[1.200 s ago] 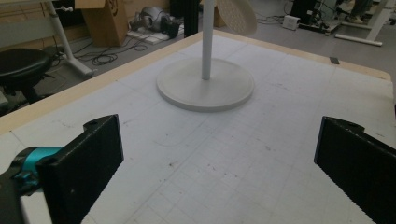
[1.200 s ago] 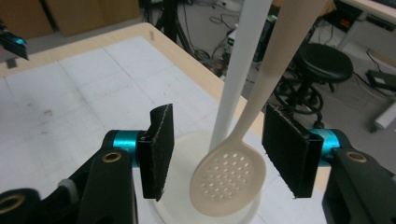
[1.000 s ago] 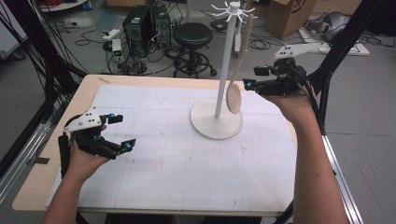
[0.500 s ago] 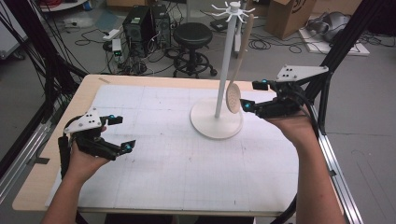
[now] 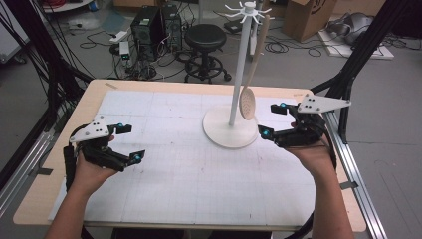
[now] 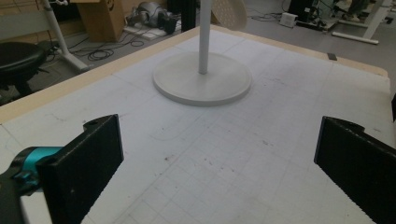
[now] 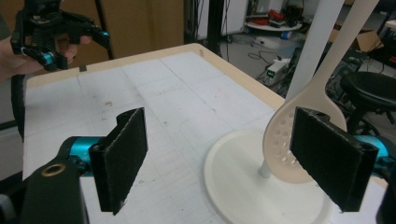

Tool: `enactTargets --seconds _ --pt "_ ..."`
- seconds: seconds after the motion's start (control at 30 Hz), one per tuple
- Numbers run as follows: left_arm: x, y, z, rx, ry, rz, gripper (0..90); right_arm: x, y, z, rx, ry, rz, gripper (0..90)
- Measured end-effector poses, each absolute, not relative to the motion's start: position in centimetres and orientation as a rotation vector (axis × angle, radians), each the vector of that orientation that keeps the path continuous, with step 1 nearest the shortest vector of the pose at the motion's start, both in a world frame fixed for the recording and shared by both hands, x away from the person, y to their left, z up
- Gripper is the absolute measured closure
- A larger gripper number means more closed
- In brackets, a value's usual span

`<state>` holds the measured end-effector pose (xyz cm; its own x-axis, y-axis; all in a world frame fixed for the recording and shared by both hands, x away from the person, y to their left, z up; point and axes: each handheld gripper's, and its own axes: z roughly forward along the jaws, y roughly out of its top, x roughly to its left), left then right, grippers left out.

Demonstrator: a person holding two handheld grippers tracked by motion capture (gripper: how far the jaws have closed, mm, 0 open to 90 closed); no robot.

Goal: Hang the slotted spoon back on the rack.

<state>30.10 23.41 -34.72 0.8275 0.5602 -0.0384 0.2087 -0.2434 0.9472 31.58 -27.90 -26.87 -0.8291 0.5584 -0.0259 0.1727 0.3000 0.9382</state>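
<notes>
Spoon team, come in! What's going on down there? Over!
Right gripper open, beside the slotted spoon, not touching. Left gripper open, empty, low over the mat. Spoon hangs on the white stand. Nothing in the way. Over.

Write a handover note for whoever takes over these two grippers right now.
Right gripper: open, holding nothing, close beside the slotted spoon, jaws not around it.
Left gripper: open, holding nothing, over the near left of the mat.
Slotted spoon: hangs by its handle from the top hooks of the white stand, bowl just above the round base, apart from it.
Done: spoon is on the stand.
Left: likely nothing with the spoon unless it is to come off; confirm before moving.
</notes>
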Motion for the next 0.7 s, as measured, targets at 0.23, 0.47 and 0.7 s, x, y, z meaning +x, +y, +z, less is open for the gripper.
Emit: enactTargets --seconds 0.23,0.47,0.7 --pt "30.1 23.3 -35.0 1.819 0.575 0.36 1.8 30.6 -28.3 -30.0 0.684 2.222 1.553 15.7" --pt "30.1 23.5 -35.4 1.814 0.582 0.353 1.8 29.3 -28.4 -32.5 0.697 2.214 1.581 14.4" --pt "30.2 23.2 -35.8 1.821 0.576 0.345 1.8 28.7 -28.6 -34.1 0.724 2.224 1.589 11.3"
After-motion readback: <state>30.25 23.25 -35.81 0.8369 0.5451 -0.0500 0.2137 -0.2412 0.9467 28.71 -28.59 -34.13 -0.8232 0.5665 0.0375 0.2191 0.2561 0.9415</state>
